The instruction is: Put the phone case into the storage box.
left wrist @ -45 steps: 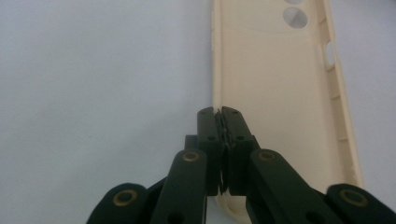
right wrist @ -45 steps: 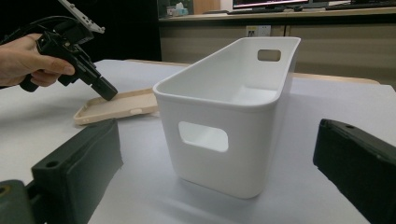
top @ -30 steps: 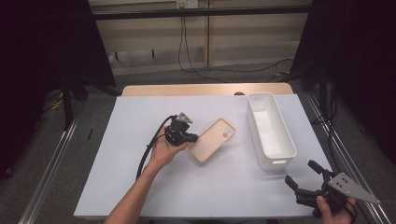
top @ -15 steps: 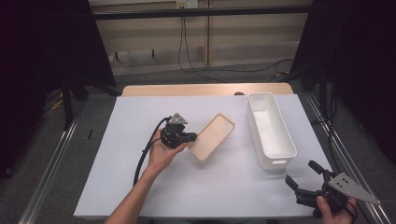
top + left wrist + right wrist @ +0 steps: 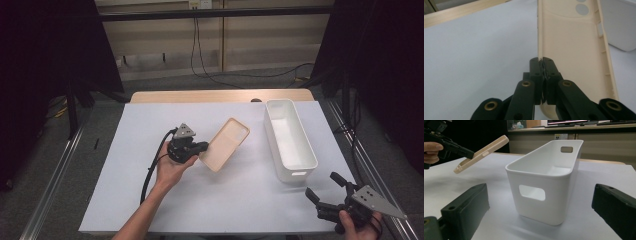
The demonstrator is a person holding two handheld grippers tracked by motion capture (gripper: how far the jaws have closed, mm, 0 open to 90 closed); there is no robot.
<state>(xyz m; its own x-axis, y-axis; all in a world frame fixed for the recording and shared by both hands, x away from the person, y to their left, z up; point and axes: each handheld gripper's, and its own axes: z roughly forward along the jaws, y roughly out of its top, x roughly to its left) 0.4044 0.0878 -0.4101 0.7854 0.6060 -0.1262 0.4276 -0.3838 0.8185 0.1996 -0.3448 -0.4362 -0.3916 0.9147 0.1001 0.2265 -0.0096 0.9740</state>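
On white table [image 5: 150,200], wood-panelled backdrop [image 5: 165,45].

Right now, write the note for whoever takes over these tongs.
Left tongs: shut on the long edge of the beige phone case, holding it tilted and lifted off the white sheet, short of the bin.
Right tongs: open, holding nothing, near the front right corner of the table, just in front of the white bin.
Bin: upright on the sheet to the right of the case, nothing in it.
Done: case picked up.
Left, most likely: carry the case over the bin and drop it in; the right tongs could steady the bin if needed.
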